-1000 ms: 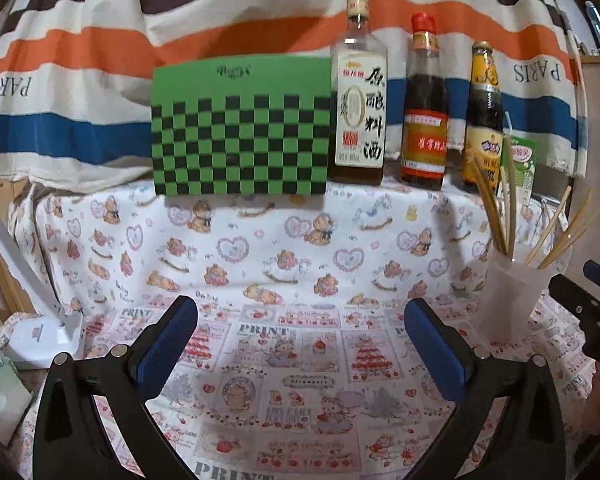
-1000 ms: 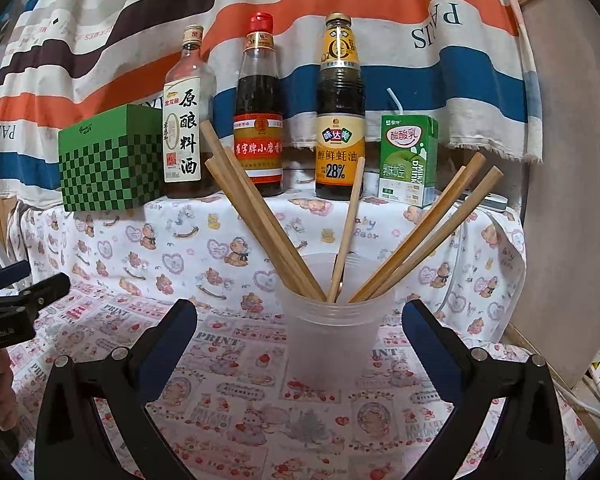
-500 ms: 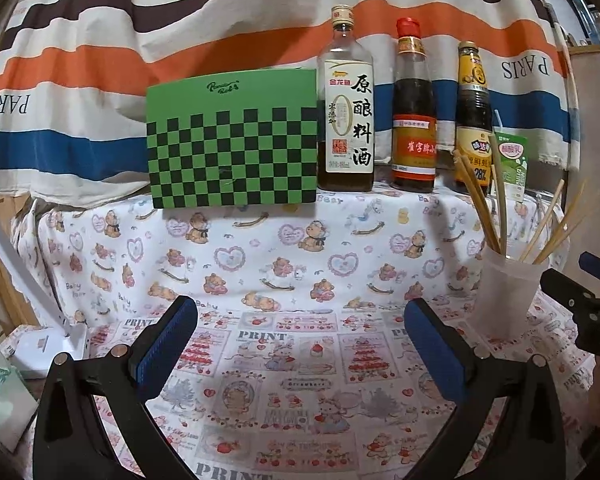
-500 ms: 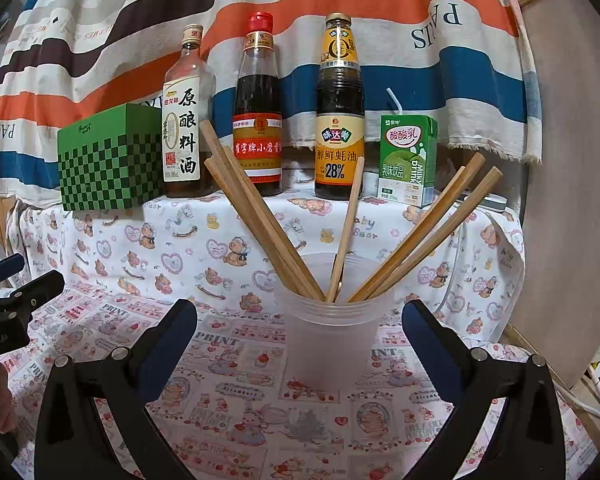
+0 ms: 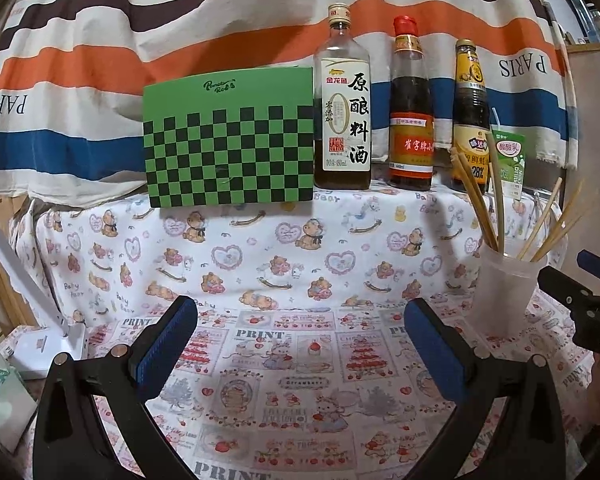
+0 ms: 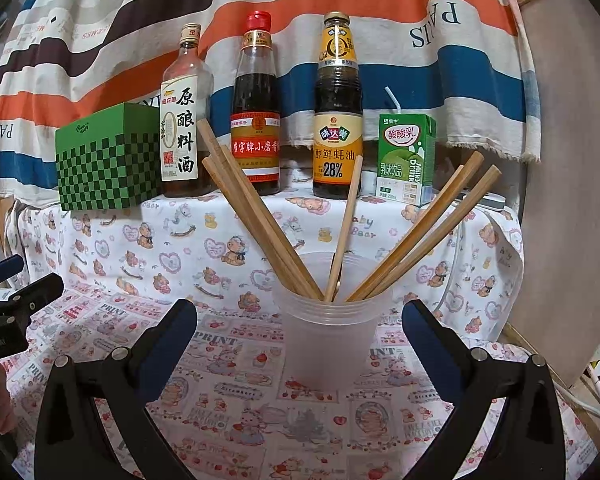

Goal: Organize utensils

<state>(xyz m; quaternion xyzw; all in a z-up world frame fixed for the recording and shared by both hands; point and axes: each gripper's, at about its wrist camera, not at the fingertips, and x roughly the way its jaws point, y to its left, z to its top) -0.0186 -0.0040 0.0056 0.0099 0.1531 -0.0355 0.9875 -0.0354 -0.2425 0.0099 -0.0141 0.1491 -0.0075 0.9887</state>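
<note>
Up close, the right gripper (image 6: 299, 354) is sitting with its blue-padded fingers (image 6: 171, 344) spread wide and gripping nothing. The clear plastic cup (image 6: 327, 340) is standing on the tabletop (image 6: 228, 404) just ahead of the gap between them, not touching either pad as far as I can tell. The left gripper (image 5: 300, 354) is doing the same thing off to the side, fingers (image 5: 167, 346) wide apart and empty, pointing at a bare patch of the printed cloth (image 5: 292, 364), with the cup (image 5: 502, 292) well over to its right.

The wooden chopsticks (image 6: 260, 216) are all standing in that cup, fanning out: a bunch leaning left, one nearly upright in the middle, a few leaning right. From the left wrist view they're poking up at (image 5: 476, 200).

Behind that the teddy bear cloth (image 6: 172, 236) is draping down from a raised ledge. Lined up on the ledge, going left to right: a green checkered box (image 5: 230, 140), a cooking wine bottle (image 5: 343, 108), a red-capped sesame oil bottle (image 6: 256, 120), an oyster sauce bottle (image 6: 337, 120), and a green milk drink carton (image 6: 406, 158) with a straw sticking out.

Way at the back a striped fabric (image 6: 380, 20) is hanging as the backdrop.
</note>
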